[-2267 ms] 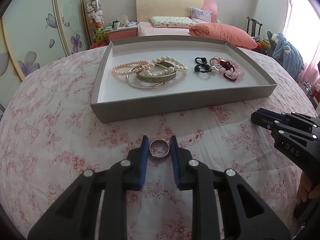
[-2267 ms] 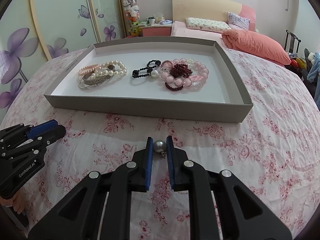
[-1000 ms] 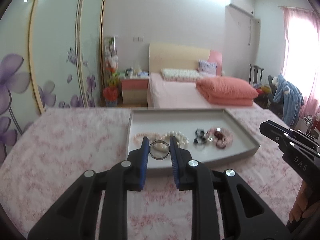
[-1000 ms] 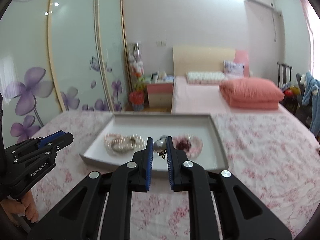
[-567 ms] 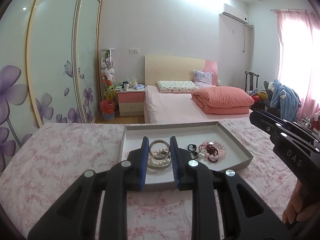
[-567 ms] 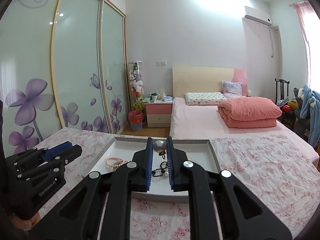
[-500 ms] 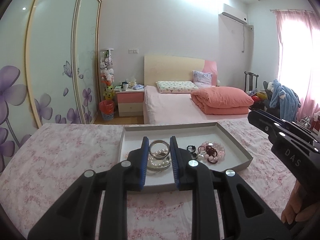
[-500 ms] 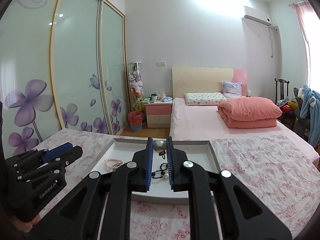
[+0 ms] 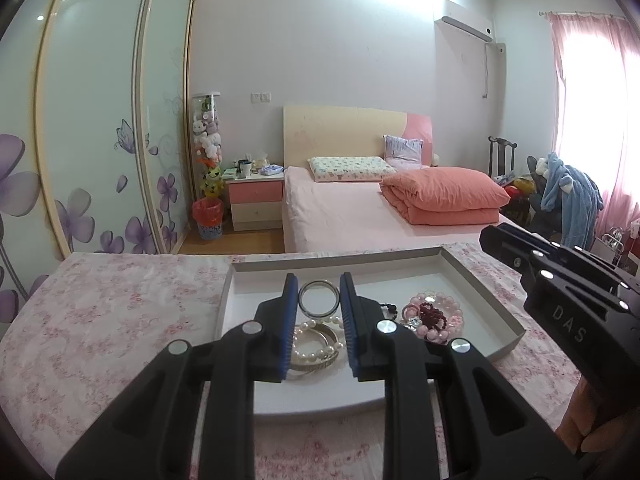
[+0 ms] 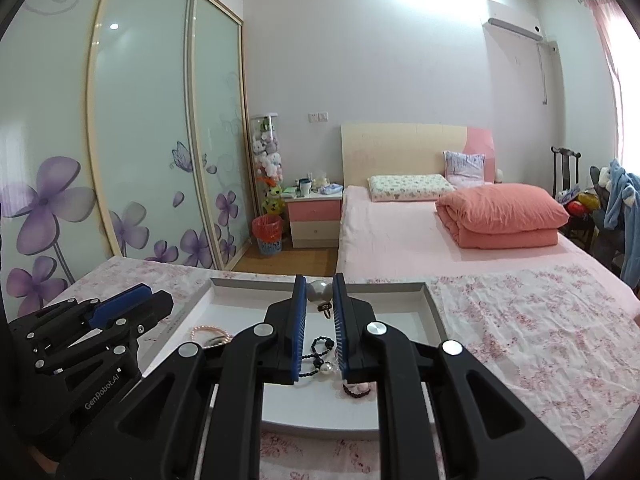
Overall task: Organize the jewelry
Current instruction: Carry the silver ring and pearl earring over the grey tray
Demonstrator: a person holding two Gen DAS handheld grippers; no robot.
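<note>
My left gripper (image 9: 319,288) is shut on a silver ring (image 9: 319,299) and holds it above the grey tray (image 9: 484,296), over the pearl bracelets and silver bangle (image 9: 316,350). Pink and dark red bead bracelets (image 9: 436,314) lie to the right in the tray. My right gripper (image 10: 319,290) is shut on a pearl earring (image 10: 320,291) above the same tray (image 10: 434,316), over a black bead bracelet (image 10: 320,354). A pink pearl bracelet (image 10: 210,332) lies at the tray's left. Each gripper shows in the other's view: the right one (image 9: 560,280), the left one (image 10: 92,328).
The tray rests on a pink floral cloth (image 9: 104,320). Behind stand a bed (image 9: 352,216) with an orange quilt (image 9: 444,196), a nightstand (image 9: 256,200), a red bin (image 9: 208,218) and sliding wardrobe doors (image 9: 100,140). A chair with blue clothing (image 9: 568,196) is at the right.
Both grippers rose off the cloth with the ring and the earring, then moved forward over the tray. In the last half second they moved slightly closer to it.
</note>
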